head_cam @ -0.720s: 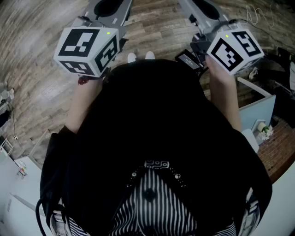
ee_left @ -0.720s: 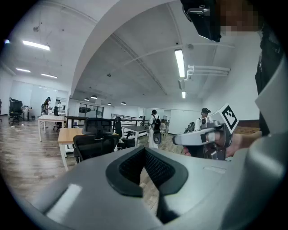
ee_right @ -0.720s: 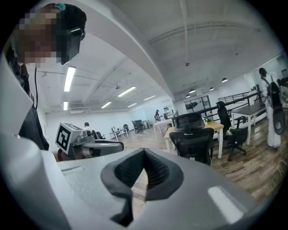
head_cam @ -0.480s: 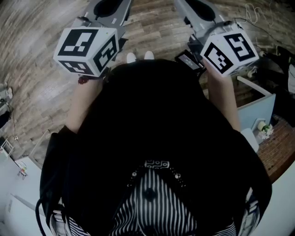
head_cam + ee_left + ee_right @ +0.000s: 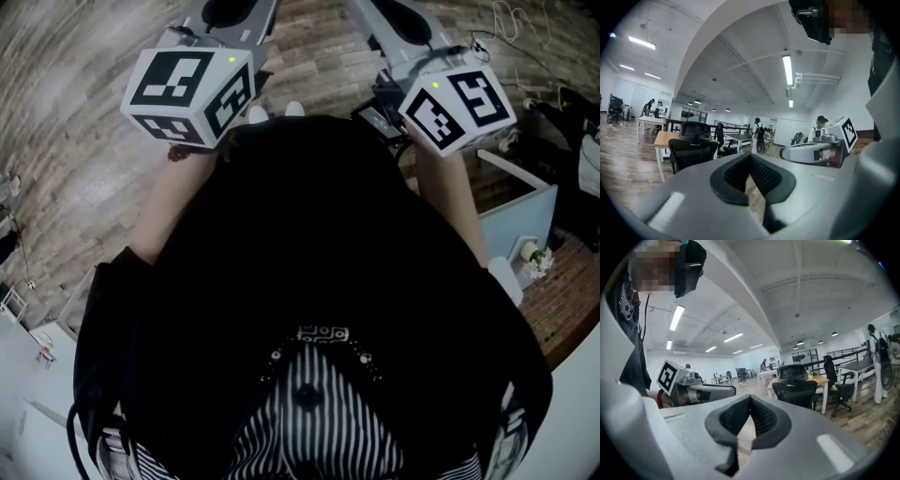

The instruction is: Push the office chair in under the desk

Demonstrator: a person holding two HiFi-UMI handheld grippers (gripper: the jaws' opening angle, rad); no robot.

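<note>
A black office chair with a headrest stands some way ahead, at a wooden-topped desk with white legs. The right gripper view shows the same chair and desk. My left gripper is shut with nothing between its pads. Likewise my right gripper is shut and empty. Both are held level side by side in front of the person, far short of the chair. In the head view their marker cubes show at the top; the jaw tips are cut off there.
Wooden plank floor lies below. A pale blue partition and cables sit at the right of the head view. Further desks, chairs and standing people fill the room behind.
In the head view both marker cubes have shifted slightly up the picture, and the right one a little to the left. Both grippers stay shut.
</note>
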